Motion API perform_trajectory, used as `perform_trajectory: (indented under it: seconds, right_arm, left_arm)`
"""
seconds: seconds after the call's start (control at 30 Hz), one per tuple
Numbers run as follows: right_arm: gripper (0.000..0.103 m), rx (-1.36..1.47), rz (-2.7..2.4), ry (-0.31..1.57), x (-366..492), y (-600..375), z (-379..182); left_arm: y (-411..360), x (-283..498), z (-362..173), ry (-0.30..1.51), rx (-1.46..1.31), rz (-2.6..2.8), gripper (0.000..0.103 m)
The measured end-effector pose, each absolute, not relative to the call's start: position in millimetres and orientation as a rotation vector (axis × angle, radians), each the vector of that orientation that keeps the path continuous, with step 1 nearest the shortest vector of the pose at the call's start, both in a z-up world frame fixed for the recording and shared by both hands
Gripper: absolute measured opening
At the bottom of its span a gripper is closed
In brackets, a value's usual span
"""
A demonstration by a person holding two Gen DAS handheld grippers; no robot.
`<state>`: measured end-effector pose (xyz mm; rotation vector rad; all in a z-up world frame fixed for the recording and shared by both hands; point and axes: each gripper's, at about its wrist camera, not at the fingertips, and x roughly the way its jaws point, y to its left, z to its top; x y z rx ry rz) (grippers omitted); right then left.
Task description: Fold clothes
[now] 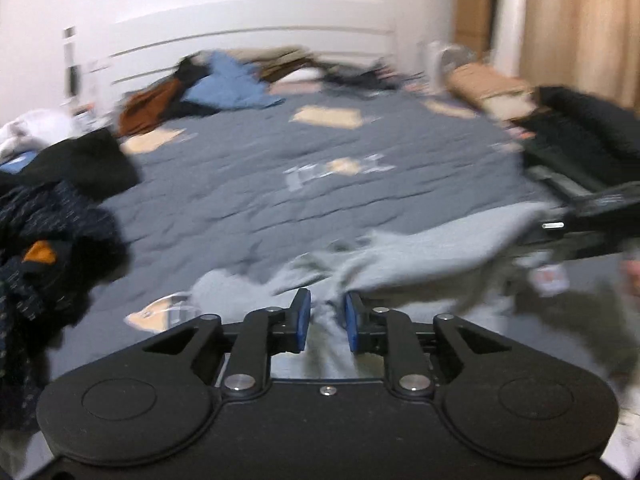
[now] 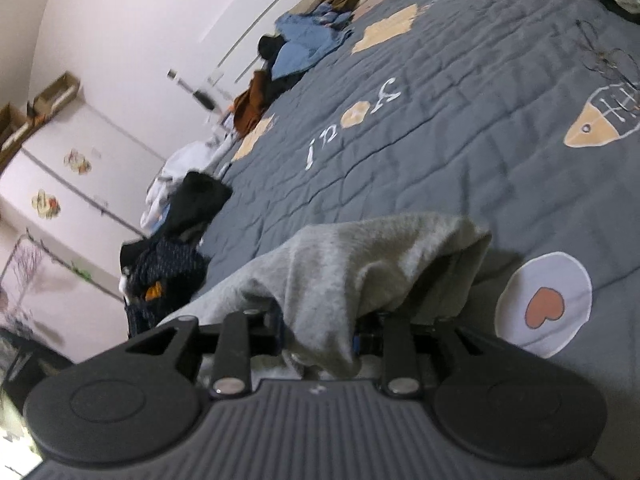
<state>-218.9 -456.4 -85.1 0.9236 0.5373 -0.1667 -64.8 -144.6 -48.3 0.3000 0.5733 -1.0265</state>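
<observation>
A grey garment (image 1: 420, 252) lies stretched over the near part of a bed covered by a dark grey quilt (image 1: 248, 184), and both grippers work on it. In the left wrist view the left gripper (image 1: 327, 322) has a bunched strip of the grey cloth running between its blue pads (image 1: 301, 320); a narrow gap shows on each side of the cloth, so the pads stand slightly apart and do not press it. In the right wrist view the same garment (image 2: 360, 264) is draped over the right gripper (image 2: 320, 332) and hides its fingertips, so it cannot be told whether that claw is clenched on the cloth or released.

No basket or bin is seen; the only containers are cardboard boxes (image 2: 52, 92) on top of a white wardrobe (image 2: 72, 184) beyond the quilt's far-left side, and their contents cannot be made out.

The quilt carries tan patches, white lettering and a pale round patch with a heart (image 2: 544, 304) just right of the garment. On the quilt's left edge sits a heap of dark clothes (image 1: 48, 240), with white cloth (image 1: 28, 132) behind it. At the quilt's far end, against a white headboard (image 1: 256, 36), lie blue (image 1: 228, 84) and brown (image 1: 148, 108) clothes. Black clothing (image 1: 580, 132) rests at the quilt's right edge. A beige curtain (image 1: 580, 24) hangs past the far-right corner.
</observation>
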Motion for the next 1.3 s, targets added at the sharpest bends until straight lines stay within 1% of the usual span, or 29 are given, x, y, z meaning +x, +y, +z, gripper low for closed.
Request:
perform_trajectory:
  seconds: [0.1,0.17,0.2,0.23,0.3,0.4,0.53,0.7,0.77,0.83,0.93,1.03,1.17,1.3]
  right_arm:
    - [0.029,0.942,-0.187,0.532,-219,-461,-87]
    - [0.029,0.94,-0.184,0.533,-218,-460,-86]
    - [0.029,0.937,-0.18,0.535,-217,-460,-85]
    - [0.029,0.934,-0.176,0.536,-217,-459,-84]
    - [0.032,0.927,-0.17,0.538,-216,-457,-83]
    - [0.033,0.911,-0.172,0.551,-215,-456,-80]
    - [0.035,0.859,-0.17,0.579,-215,-452,-75]
    - [0.037,0.794,-0.163,0.611,-217,-447,-68]
    - [0.037,0.779,-0.162,0.619,-220,-448,-67]
    - [0.038,0.764,-0.161,0.623,-223,-449,-65]
    - [0.039,0.738,-0.158,0.626,-229,-450,-60]
    - [0.04,0.711,-0.148,0.624,-237,-451,-54]
    - [0.042,0.678,-0.109,0.598,-247,-451,-41]
    - [0.048,0.65,-0.048,0.544,-257,-448,-29]
  left_arm:
    - [-141,-87,-41,0.559,0.297,-1.204,0.021]
    - [-148,-102,-45,0.561,0.34,-1.285,0.023]
    - [-152,-109,-49,0.558,0.366,-1.306,0.026]
    - [-157,-115,-52,0.555,0.393,-1.327,0.031]
    - [-168,-126,-66,0.565,0.451,-1.336,0.036]
    - [-188,-139,-88,0.549,0.568,-1.304,0.036]
    - [-201,-137,-112,0.545,0.633,-1.237,0.036]
    - [-210,-138,-122,0.533,0.679,-1.22,0.035]
    - [-214,-140,-126,0.517,0.713,-1.208,0.03]
    - [-218,-138,-130,0.53,0.723,-1.201,0.012]
    - [-219,-132,-128,0.568,0.688,-1.218,0.003]
    - [-213,-126,-112,0.587,0.592,-1.257,0.001]
    - [-196,-108,-79,0.583,0.368,-1.298,0.001]
    - [-176,-89,-60,0.597,0.17,-1.33,0.001]
